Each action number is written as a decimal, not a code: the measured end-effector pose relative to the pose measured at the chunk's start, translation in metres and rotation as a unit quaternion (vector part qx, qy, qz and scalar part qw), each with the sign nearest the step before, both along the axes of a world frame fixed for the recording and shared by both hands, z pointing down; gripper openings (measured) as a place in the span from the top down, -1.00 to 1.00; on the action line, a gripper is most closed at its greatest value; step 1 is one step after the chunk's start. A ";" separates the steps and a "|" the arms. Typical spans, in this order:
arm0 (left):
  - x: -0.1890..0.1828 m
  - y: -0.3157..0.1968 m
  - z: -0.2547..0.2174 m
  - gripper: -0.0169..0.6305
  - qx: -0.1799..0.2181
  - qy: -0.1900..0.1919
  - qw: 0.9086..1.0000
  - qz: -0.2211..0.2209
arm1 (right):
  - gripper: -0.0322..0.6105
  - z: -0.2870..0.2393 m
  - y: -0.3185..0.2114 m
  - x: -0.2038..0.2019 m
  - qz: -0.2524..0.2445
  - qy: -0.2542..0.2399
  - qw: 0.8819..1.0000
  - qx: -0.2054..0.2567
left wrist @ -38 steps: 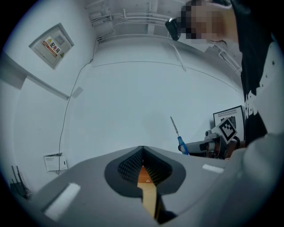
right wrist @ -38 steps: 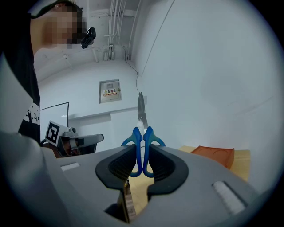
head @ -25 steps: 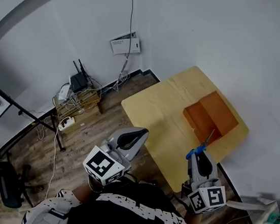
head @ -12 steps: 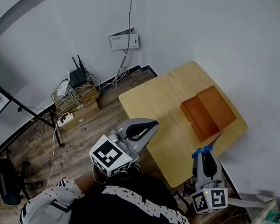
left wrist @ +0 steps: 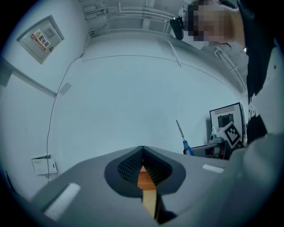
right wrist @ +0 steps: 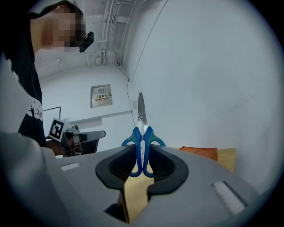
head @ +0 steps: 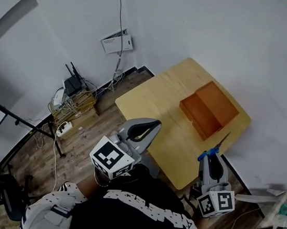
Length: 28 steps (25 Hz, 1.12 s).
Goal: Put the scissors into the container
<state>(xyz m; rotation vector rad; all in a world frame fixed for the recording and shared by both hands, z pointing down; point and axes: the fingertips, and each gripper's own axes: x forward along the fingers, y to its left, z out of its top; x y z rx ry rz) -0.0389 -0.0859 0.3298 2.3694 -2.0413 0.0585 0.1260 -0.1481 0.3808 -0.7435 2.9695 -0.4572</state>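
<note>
- The person's dark shirt [head: 140,216] hides both hands.
- Left gripper [head: 150,127]: jaws together, nothing between them.
- Right gripper [head: 208,157] clamps the blue handles of the scissors [head: 217,146], blades pointing away.
- A second ago the blade tip overlapped the container [head: 207,108]; now it is just short of it.
- The container's inside is hard to make out on the table [head: 156,100].

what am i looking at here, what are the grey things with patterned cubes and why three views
There is no robot arm here: a person holds a two-jaw gripper in each hand, and the patterned cubes are part of those. One picture comes from a camera on the person's head, looking down; the other two come from cameras riding on each gripper. The left gripper is shut and empty. The right gripper is shut on blue-handled scissors, blades pointing out ahead. On the wooden table sits an orange container.
</note>
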 end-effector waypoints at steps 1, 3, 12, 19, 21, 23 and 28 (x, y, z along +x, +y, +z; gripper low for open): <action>-0.001 -0.001 -0.001 0.94 0.001 0.003 1.000 0.000 | 0.57 0.001 0.000 -0.001 0.001 0.003 1.000 0.000; -0.004 -0.002 -0.001 0.94 0.001 0.009 1.000 0.003 | 0.57 0.001 -0.002 -0.005 0.002 0.006 1.000 -0.001; -0.028 -0.032 0.007 0.94 0.002 0.017 1.000 0.026 | 0.57 0.007 -0.026 -0.022 0.026 0.036 0.999 0.000; -0.050 -0.071 0.012 0.94 -0.010 0.023 0.998 0.061 | 0.57 0.013 -0.054 -0.038 0.063 0.058 0.996 -0.009; -0.058 -0.081 0.015 0.94 -0.014 0.025 0.997 0.067 | 0.58 0.016 -0.061 -0.044 0.072 0.067 0.995 -0.008; -0.066 -0.091 0.017 0.94 -0.017 0.030 0.997 0.073 | 0.57 0.018 -0.069 -0.048 0.082 0.068 0.994 -0.011; -0.079 -0.113 0.018 0.94 -0.019 0.030 0.995 0.094 | 0.57 0.028 -0.086 -0.058 0.106 0.081 0.991 -0.017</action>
